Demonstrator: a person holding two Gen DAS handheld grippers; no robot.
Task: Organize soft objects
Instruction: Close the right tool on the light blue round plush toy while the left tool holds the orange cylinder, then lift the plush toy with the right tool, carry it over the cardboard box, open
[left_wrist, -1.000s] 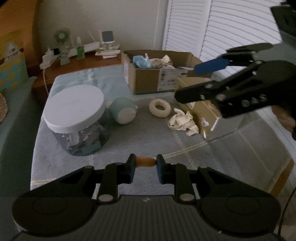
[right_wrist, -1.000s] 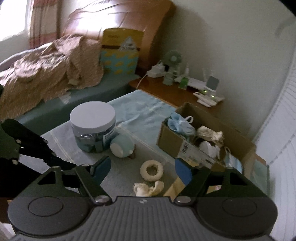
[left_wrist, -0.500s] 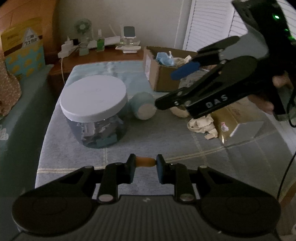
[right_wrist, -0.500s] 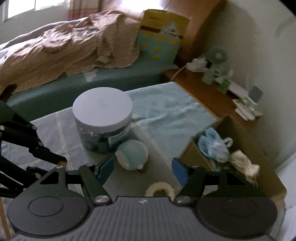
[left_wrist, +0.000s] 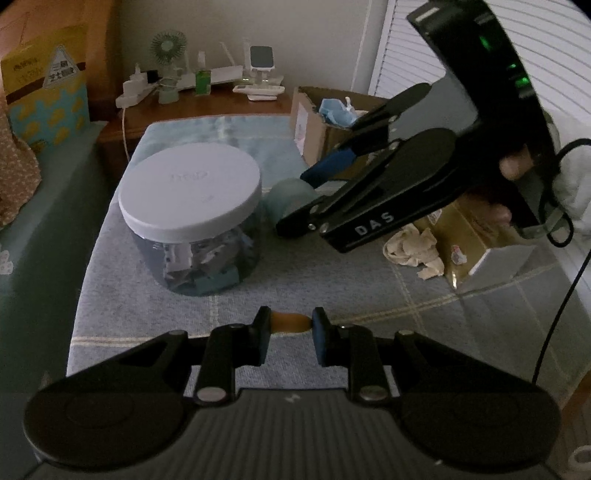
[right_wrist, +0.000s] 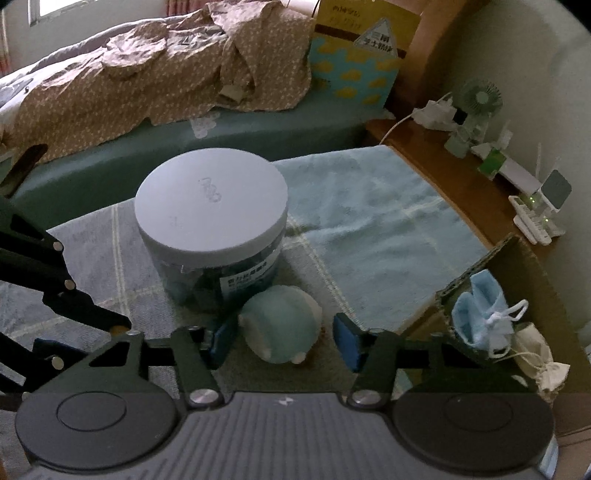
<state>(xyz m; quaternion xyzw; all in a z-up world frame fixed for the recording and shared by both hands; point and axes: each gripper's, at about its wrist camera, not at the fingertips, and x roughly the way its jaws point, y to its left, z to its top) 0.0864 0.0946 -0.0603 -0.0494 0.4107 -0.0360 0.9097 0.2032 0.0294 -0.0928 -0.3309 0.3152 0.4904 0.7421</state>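
Bed (right_wrist: 258, 122): far ahead of the right hand-held gripper, beyond the bench; a brown dotted cloth (right_wrist: 147, 74) lies crumpled on it.
Bench (left_wrist: 295, 288): below both hand-held grippers, covered with a grey-blue checked cloth.
Cardboard box (right_wrist: 517, 280): ahead and to the right of the right hand-held gripper; a light blue soft item (right_wrist: 476, 310) and a white drawstring pouch (right_wrist: 532, 350) are in it.
Jar (right_wrist: 212, 229): just ahead of the right hand-held gripper, a little to its left; clear wall, wide white lid on it, small pieces inside.
Right hand-held gripper (right_wrist: 280, 341): it points down at the bench. Its jaws have just been closing and are about half open. The plush toy is between the blue pads, but a gap shows on each side, so they do not press on it.
Left hand-held gripper (left_wrist: 290, 334): closed on a small orange-brown piece (left_wrist: 290, 322), held between its fingertips above the bench.
Plush toy (right_wrist: 280, 326): round, pale green and white, it lies on the bench between the right hand-held gripper's fingers, just beside the jar.
Cream cloth (left_wrist: 413, 247): crumpled on the bench, below the right hand-held gripper's body in the left wrist view, beside a gold box (left_wrist: 476, 240).
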